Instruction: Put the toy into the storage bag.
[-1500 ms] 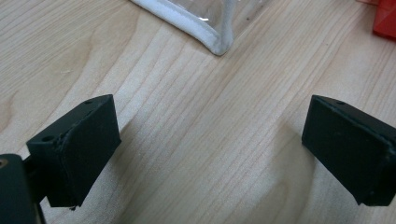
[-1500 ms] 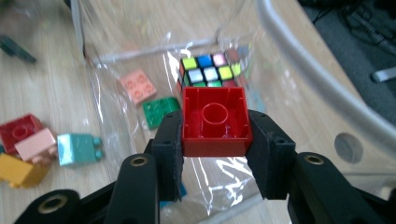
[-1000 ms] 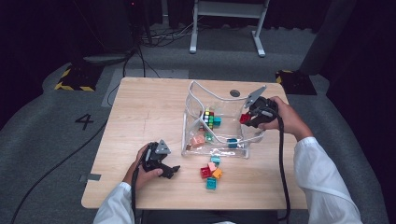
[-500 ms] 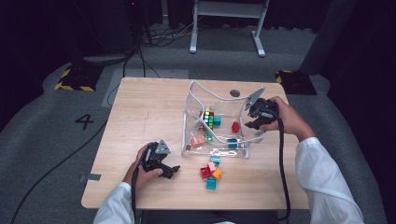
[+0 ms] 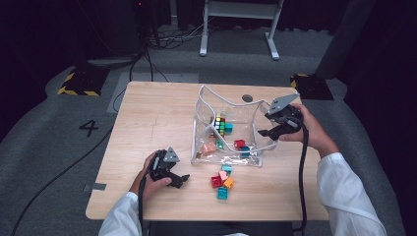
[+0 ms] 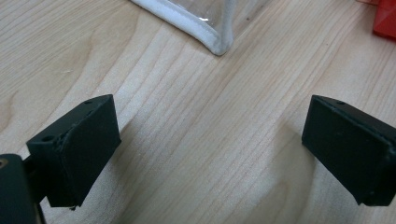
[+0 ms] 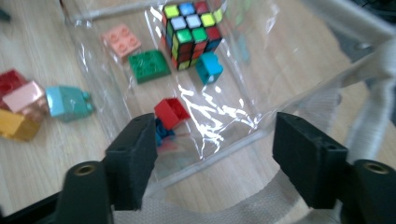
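A clear plastic bag (image 5: 202,105) with white trim stands open in the middle of the table. Inside lie a colour cube (image 5: 220,124), a red brick (image 5: 239,144) and several other bricks. My right gripper (image 5: 265,124) hovers over the bag's right side; its jaws have just been opening and nothing is between them. In the right gripper view the red brick (image 7: 171,112) lies on the bag's floor below the open gripper (image 7: 215,158), near the colour cube (image 7: 191,28). My left gripper (image 5: 183,180) rests open on the table at the front left, empty (image 6: 210,154).
Several loose bricks (image 5: 222,181) lie on the wood in front of the bag, red, pink, teal and yellow. The bag's white corner trim (image 6: 210,35) is just ahead of the left jaws. A round grommet (image 5: 247,98) sits behind the bag.
The right gripper let go of the red brick, which dropped into the bag. Its jaws opened and the hand drew slightly back to the right. The left hand stayed still.
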{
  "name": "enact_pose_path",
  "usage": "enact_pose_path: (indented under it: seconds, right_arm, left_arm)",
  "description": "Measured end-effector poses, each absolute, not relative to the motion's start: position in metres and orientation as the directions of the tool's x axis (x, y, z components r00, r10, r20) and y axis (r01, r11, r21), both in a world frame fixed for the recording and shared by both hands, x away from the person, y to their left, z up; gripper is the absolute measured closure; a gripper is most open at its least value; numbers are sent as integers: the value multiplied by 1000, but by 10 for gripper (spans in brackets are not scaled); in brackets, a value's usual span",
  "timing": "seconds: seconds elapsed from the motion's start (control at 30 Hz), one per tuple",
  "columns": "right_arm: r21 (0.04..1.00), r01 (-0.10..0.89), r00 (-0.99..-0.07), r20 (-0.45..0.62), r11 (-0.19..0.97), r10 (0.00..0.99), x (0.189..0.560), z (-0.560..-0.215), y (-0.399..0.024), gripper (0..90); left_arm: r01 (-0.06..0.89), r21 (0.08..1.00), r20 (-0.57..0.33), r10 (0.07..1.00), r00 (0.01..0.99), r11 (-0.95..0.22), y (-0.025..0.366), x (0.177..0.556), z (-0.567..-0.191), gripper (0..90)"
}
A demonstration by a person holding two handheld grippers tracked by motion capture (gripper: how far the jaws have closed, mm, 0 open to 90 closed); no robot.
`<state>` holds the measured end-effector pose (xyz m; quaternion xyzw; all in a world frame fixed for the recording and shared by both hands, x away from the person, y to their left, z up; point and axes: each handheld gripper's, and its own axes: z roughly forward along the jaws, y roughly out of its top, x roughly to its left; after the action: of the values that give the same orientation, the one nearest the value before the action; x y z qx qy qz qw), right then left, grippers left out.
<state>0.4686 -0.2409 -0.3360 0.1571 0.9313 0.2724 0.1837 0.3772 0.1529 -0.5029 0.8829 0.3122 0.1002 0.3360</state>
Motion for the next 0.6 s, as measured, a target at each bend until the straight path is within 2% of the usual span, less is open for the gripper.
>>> enact_pose_path:
  seconds: [0.1,0.17,0.33,0.6]
  right_arm:
    - [638,212,-871,-220,741,439,460,-332,-248,274]
    - [688,187,-868,-219,701,446,454,-327,-255,266]
    - [733,164,-849,-236,660,472,440,-317,-270,254]
    - [810,189,-809,-192,555,556,416,-318,-301,250]
  left_arm:
    - [485,655,-29,623,782,-579,153,377,-503,43]
    - [481,657,-28,619,785,-580,153,377,-503,42]
    - [491,651,-32,626,779,-578,153,376,-502,43]
    - [492,651,-32,627,779,-578,153,376,-502,42]
